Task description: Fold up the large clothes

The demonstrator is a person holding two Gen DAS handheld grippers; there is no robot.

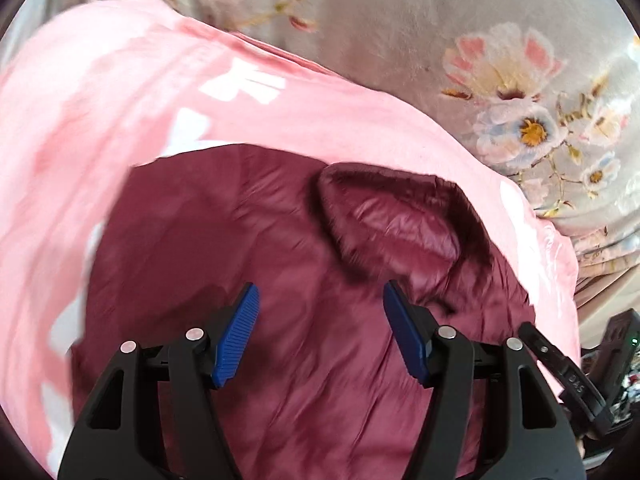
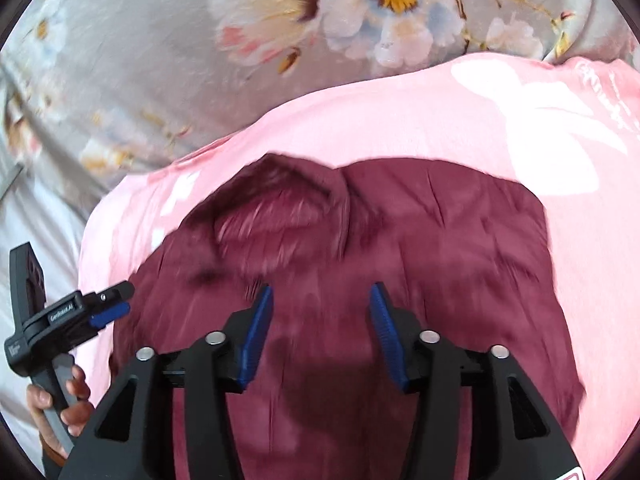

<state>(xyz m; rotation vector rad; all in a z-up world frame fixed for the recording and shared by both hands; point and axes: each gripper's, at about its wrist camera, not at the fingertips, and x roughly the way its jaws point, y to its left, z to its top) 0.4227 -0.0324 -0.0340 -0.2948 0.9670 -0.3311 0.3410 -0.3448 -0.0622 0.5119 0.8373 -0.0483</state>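
While both tools hover open, the puffy maroon jacket [image 1: 300, 340] looks soft, slippery and bulky; grip its hem or sleeve edge.

Left gripper [image 1: 320, 332] jaws apart, right gripper [image 2: 320, 332] jaws apart, both holding nothing

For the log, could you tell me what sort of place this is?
Probably a bedroom: the maroon jacket lies on a pink cloth spread over a floral bedsheet, both grippers open above it.
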